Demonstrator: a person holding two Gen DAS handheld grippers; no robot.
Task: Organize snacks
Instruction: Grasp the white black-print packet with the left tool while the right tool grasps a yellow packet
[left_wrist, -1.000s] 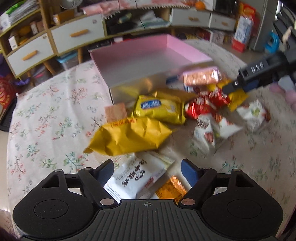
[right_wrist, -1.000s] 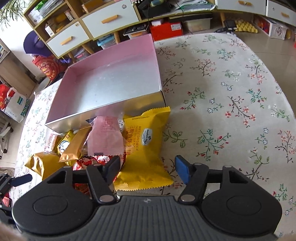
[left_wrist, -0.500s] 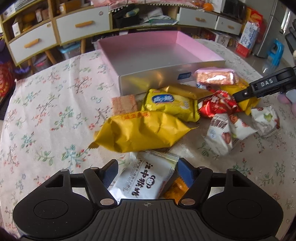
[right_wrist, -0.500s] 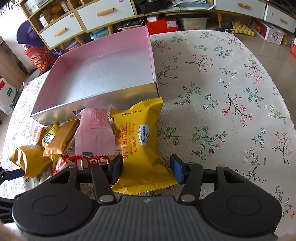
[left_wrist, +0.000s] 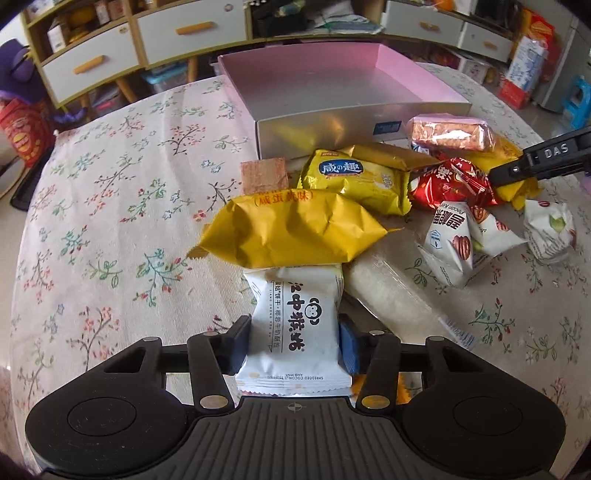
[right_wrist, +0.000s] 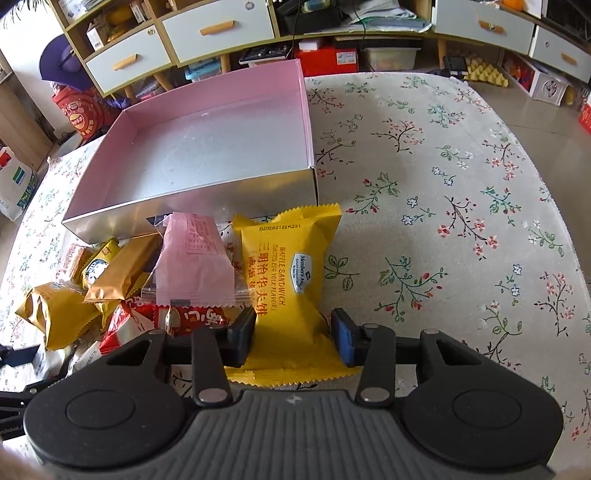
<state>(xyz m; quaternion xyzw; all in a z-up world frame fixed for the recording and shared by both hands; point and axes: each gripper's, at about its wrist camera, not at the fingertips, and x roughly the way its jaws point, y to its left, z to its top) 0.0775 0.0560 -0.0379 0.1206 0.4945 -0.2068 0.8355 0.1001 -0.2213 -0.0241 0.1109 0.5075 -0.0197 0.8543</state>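
Note:
My left gripper (left_wrist: 294, 339) has a white snack packet (left_wrist: 295, 314) with black characters between its jaws. The jaws are closing and both pads press its sides. A big yellow packet (left_wrist: 291, 229) lies just beyond it. My right gripper (right_wrist: 293, 332) is closing on a yellow waffle sandwich packet (right_wrist: 288, 273), which is pinched at the waist between the pads. Its black finger shows in the left wrist view as the right gripper (left_wrist: 517, 173), beside the red packet (left_wrist: 450, 184). The open pink-lined silver box (left_wrist: 354, 122) (right_wrist: 192, 206) stands empty behind the pile.
The pile on the floral tablecloth (right_wrist: 443, 184) also holds a pink packet (right_wrist: 195, 266), gold packets (right_wrist: 118, 273), a yellow biscuit packet (left_wrist: 354, 177), white nut packets (left_wrist: 458, 240) and a clear-wrapped roll (left_wrist: 399, 291). Drawers and shelves (right_wrist: 214, 26) line the back of the room.
Both grippers' jaws have narrowed from wide apart onto their packets. The left one has edged forward, so the white packet now sits squarely between its fingers.

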